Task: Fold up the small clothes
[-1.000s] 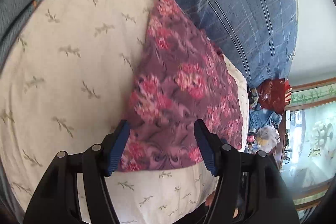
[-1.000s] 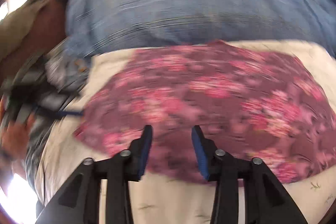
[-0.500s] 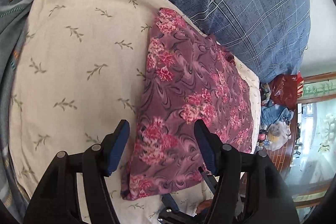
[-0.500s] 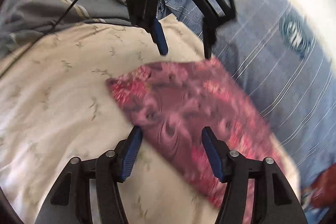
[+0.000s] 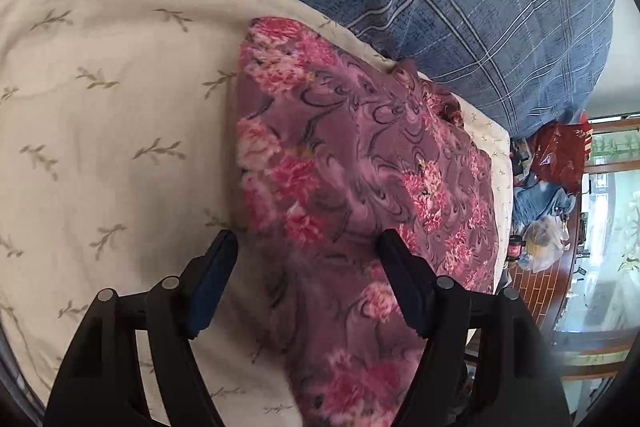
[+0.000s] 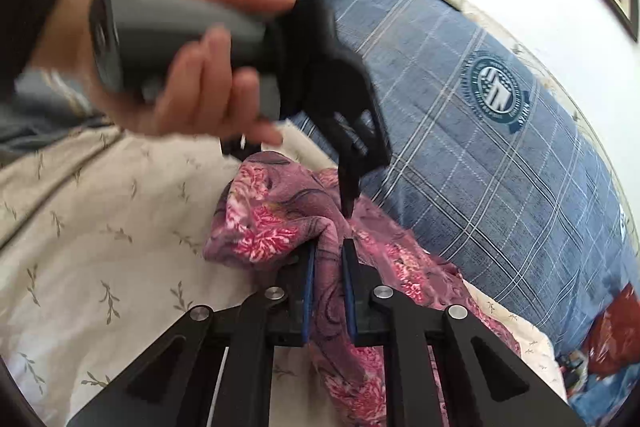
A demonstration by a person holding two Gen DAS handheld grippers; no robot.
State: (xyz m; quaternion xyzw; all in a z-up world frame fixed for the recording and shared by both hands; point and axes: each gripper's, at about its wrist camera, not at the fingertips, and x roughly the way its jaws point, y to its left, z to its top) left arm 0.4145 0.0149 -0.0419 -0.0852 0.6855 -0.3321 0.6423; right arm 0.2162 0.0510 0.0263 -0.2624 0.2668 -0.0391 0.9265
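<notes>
my right tongs (image 6: 328, 291) are pinching a bunched fold of the floral garment (image 6: 276, 223); the jaws have just been closing, and now the blue pads (image 6: 308, 291) are pressing the purple-and-pink cloth from both sides, with a ridge of it rising between them. just ahead of these tongs the cloth is humping up into a crumpled peak, and the rest is trailing back under the right finger toward the lower edge of the view.

my left tongs (image 5: 308, 279) are standing wide, and the jaws have just been opening further. the garment's near edge is lying between the fingers, but the pads (image 5: 208, 287) are not pressing on it: the left pad is hanging over bare sheet and the right one over the cloth. in the right wrist view i am seeing these same tongs (image 6: 352, 187) from ahead, pointing steeply down, one fingertip reaching the raised cloth right beyond my right tongs; whether it is touching i cannot tell. a hand (image 6: 192, 95) is wrapping the grey handle (image 6: 172, 27) above them.

the garment is lying on a cream bedsheet (image 5: 100, 115) printed with small leaf sprigs, spreading to the left of both tongs. beyond the garment a blue plaid quilt (image 5: 460, 7) with a round crest is piling up. far to the right of the left tongs, past the bed's edge, a red bag (image 5: 560, 155) and other clutter are sitting on the floor.
</notes>
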